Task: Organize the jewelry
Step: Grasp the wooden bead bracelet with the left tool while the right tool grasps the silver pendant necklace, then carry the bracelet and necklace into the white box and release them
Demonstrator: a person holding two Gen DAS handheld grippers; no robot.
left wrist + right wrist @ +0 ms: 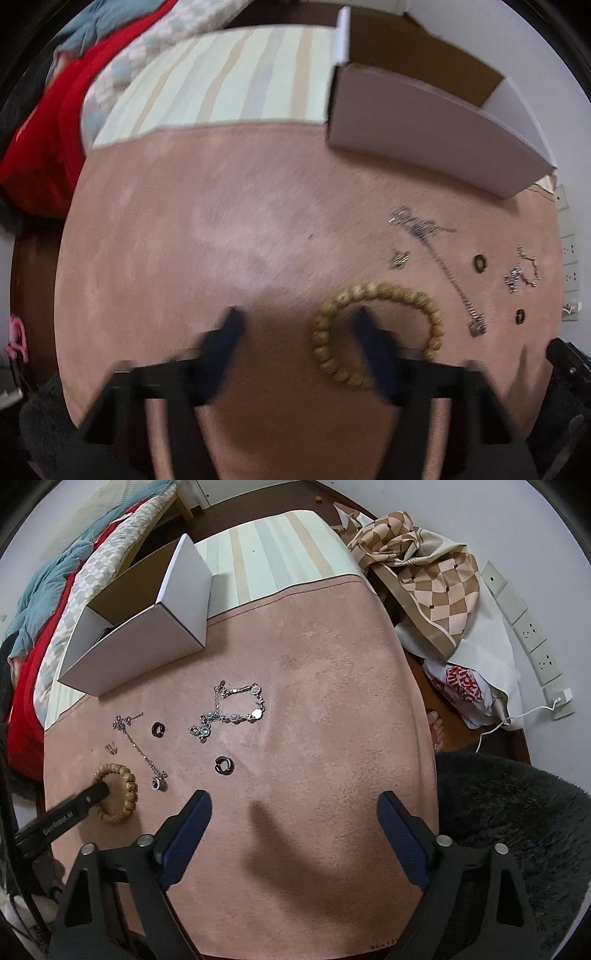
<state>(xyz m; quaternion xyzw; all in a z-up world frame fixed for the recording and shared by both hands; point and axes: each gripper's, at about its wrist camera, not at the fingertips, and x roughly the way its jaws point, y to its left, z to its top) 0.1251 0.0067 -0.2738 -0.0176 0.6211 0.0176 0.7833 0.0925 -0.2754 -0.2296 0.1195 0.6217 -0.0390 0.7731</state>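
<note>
Left tool (297, 325) apart, one finger inside wooden bead bracelet (373, 332); closing may roll beads, bracelet slips; right tool (293, 806) apart, idle over pink worktop (332, 686).

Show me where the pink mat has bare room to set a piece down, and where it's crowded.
Bare: the mat's right half, from the silver bracelet to the right edge, and the near strip before the right gripper. Crowded: the left side below the white box, around the chain, rings and bead bracelet.
</note>
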